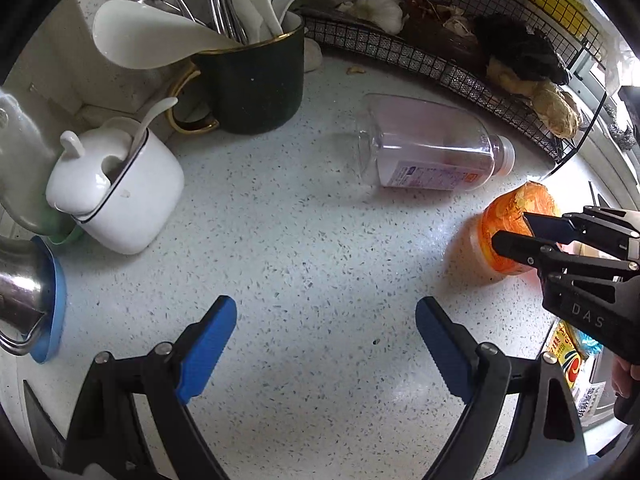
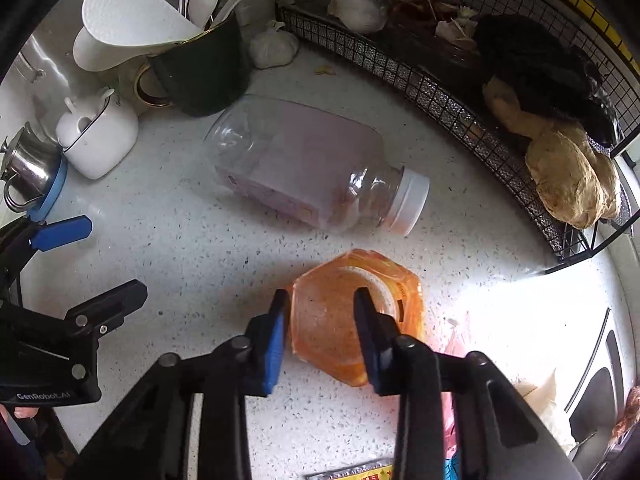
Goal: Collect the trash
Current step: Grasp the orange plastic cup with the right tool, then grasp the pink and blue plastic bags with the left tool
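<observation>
An orange plastic jar (image 2: 344,308) stands on the speckled counter; its open mouth faces the right wrist view, and it also shows in the left wrist view (image 1: 506,220). My right gripper (image 2: 322,332) has one finger outside the jar's wall and one inside, closed on the wall. A clear plastic bottle (image 2: 308,168) with a white cap lies on its side behind the jar, also in the left wrist view (image 1: 432,148). My left gripper (image 1: 326,340) is open and empty over bare counter, to the left of the jar.
A dark mug of utensils (image 1: 256,76), a white lidded pot (image 1: 116,188) and a steel pitcher (image 1: 20,296) stand at the left. A black wire basket (image 2: 460,92) with garlic and ginger runs along the back right. Printed packets (image 1: 572,364) lie near the right edge.
</observation>
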`<state>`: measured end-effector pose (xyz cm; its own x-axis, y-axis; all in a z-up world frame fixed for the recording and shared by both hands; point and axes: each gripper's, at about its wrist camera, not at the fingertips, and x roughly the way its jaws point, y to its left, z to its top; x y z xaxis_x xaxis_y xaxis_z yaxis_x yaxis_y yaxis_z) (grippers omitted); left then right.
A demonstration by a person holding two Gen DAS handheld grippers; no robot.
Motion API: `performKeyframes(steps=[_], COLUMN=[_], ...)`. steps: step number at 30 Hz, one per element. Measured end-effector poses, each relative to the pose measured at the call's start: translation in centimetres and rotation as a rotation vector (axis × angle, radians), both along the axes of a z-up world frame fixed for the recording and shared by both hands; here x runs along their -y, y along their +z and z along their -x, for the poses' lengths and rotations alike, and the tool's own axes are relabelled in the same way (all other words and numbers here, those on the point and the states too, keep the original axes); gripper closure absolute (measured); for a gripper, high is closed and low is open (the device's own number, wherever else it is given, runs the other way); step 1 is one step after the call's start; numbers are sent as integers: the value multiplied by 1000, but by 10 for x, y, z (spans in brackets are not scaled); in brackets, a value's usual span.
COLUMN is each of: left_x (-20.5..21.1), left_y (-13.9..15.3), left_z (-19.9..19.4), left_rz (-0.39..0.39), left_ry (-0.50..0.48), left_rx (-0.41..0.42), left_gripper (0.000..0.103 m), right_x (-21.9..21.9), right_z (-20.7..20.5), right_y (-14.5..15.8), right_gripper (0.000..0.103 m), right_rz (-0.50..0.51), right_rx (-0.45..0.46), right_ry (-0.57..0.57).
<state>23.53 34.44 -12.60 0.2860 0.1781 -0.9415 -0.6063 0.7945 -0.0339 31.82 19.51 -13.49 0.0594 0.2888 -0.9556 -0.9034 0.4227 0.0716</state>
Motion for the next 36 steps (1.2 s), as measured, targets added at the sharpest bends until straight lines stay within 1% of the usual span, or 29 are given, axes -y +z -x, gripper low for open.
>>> performKeyframes(steps=[1, 3, 5, 8, 12, 15, 18, 19, 23, 24, 30, 32, 36], left_x=[2, 8, 16, 29, 48, 65, 87, 94, 127, 135, 174, 184, 190], left_y=[1, 4, 9, 18, 31, 37, 35, 35, 35, 33, 27, 26, 24], left_z=[0, 2, 4, 6, 9, 7, 2, 1, -4, -8, -15, -20, -42], left_rz=[9, 10, 5, 1, 0, -2, 5, 14, 44, 51, 67, 72, 101], left_ry=[-12, -23, -44, -83, -135, -179, -219, -236, -311, -329, -423, -443, -467], left_rx=[8, 15, 20, 36, 66, 92, 84, 83, 98, 91, 56, 52, 55], left_gripper=[13, 13, 13, 13, 13, 13, 13, 13, 13, 13, 13, 13, 13], right_x=[4, 16, 26, 43, 70, 92, 120, 131, 159, 175, 224, 236, 253], right_z=[-1, 0, 2, 8, 18, 24, 27, 29, 28, 29, 32, 31, 27], right_y=[0, 2, 5, 14, 31, 44, 55, 59, 57, 59, 49, 48, 48], right_gripper=[81, 100, 100, 101, 101, 101, 101, 101, 101, 101, 101, 101, 101], right_rz=[-5, -20, -28, -66, -111, -134, -145, -146, -147, -141, -99, -91, -87], right_rx=[-11, -13, -4, -18, -23, 5, 80, 89, 116, 123, 109, 107, 98], right_ry=[-1, -7, -24, -41, -71, -89, -117, -134, -203, -227, -352, -385, -445])
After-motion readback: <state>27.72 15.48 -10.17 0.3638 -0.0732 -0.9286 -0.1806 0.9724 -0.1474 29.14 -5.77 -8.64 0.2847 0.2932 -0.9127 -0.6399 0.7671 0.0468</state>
